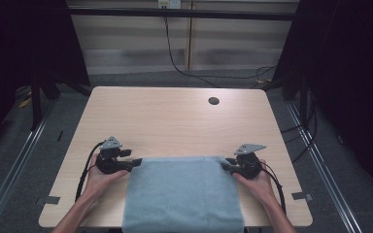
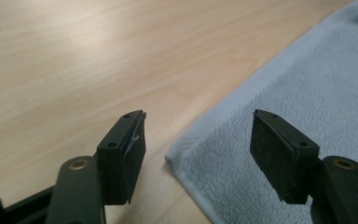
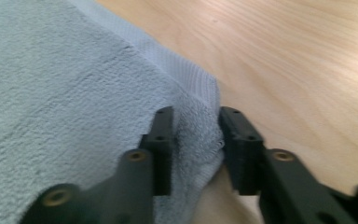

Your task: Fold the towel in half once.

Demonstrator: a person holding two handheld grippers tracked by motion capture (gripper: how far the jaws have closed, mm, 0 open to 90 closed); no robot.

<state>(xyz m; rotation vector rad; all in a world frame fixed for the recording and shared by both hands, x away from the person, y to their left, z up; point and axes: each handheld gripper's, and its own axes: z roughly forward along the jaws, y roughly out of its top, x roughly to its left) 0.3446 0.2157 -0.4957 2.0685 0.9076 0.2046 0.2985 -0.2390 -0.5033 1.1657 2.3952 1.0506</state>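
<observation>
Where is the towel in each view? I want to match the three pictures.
High view: the towel lies at bottom centre, its far corners at the two grippers.
Left gripper view: it covers the right side, its corner between the open jaws.
Right gripper view: it covers the left side, its corner pinched between the jaws.
Shared landmark: the light wooden table under it.

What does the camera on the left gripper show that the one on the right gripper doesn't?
Left gripper view: the left gripper stands open, a towel corner lying between its jaws, untouched. Right gripper view: the right gripper pinches a bunched towel corner between its pads. Both show the light blue towel lying on the pale wooden table.
</observation>
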